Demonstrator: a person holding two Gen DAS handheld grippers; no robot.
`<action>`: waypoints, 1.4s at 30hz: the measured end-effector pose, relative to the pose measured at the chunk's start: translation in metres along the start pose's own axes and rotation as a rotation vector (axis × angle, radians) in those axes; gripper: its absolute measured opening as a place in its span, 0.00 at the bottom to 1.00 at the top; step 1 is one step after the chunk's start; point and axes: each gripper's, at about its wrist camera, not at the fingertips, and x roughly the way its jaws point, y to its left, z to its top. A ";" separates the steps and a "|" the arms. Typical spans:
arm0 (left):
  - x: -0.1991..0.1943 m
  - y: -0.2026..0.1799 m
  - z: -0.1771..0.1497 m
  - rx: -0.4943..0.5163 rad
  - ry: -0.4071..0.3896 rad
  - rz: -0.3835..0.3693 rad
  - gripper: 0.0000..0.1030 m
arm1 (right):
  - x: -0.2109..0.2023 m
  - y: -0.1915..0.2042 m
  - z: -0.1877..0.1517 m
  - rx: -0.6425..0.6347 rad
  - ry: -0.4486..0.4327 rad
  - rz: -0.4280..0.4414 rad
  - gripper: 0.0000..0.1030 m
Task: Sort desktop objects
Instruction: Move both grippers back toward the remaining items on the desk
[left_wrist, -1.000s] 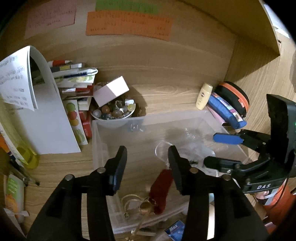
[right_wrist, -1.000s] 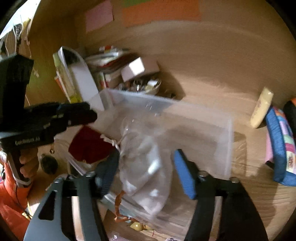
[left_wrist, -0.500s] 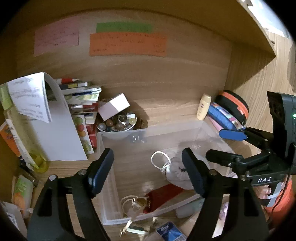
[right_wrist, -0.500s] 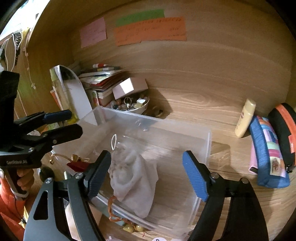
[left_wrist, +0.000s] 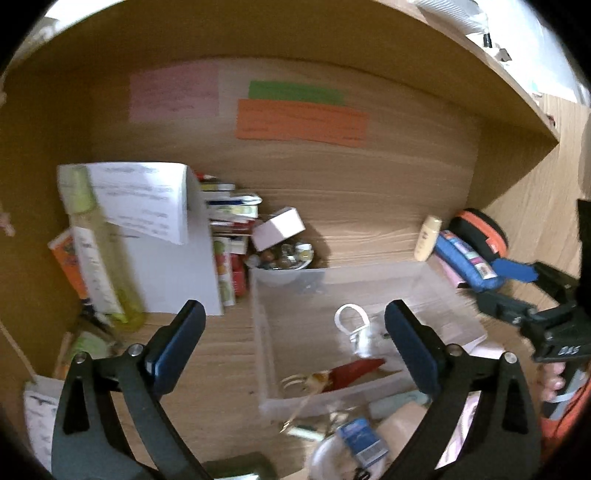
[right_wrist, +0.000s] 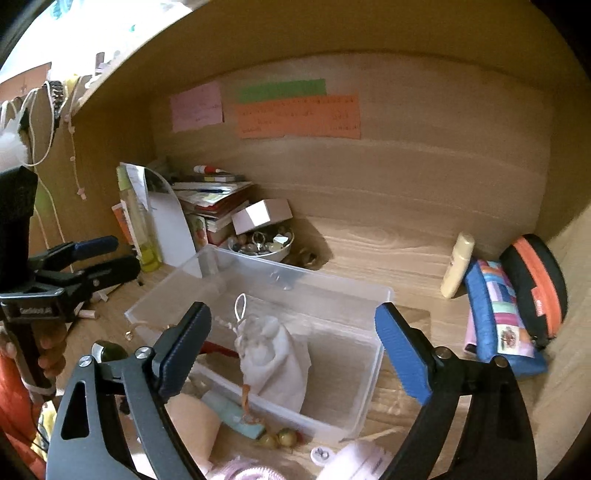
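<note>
A clear plastic bin (left_wrist: 458, 314) (right_wrist: 380, 295) stands on the wooden desk. Inside lie a white drawstring pouch (right_wrist: 273, 358) (left_wrist: 365, 336) and a red pouch (left_wrist: 351, 371) (right_wrist: 218, 349) with a gold-coloured cord. My left gripper (left_wrist: 295, 343) is open and empty, held above and in front of the bin; it also shows in the right wrist view (right_wrist: 107, 258). My right gripper (right_wrist: 288, 354) is open and empty over the bin's near side; it shows at the right edge of the left wrist view (left_wrist: 506, 284).
A bowl of trinkets (right_wrist: 262, 245) with a small white box (right_wrist: 260, 216) sits behind the bin, beside stacked books (right_wrist: 210, 199) and a yellow-green bottle (left_wrist: 99, 251). A cream tube (right_wrist: 456, 266), a blue pouch (right_wrist: 498, 317) and a black-orange case (right_wrist: 535, 280) lie right. Loose items clutter the front edge.
Both grippers opened wide and pulled back up from the bin. The red pouch left my left gripper and the white pouch left my right gripper; both now lie in the bin.
</note>
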 end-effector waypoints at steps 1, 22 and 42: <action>-0.004 0.000 -0.001 0.004 -0.006 0.012 0.96 | -0.004 0.002 -0.001 -0.003 -0.004 -0.005 0.88; -0.048 0.077 -0.064 -0.081 0.154 0.154 0.98 | -0.060 0.008 -0.070 0.029 -0.003 -0.225 0.99; -0.014 0.053 -0.107 0.065 0.285 0.020 0.98 | -0.001 -0.027 -0.106 0.118 0.263 -0.270 0.99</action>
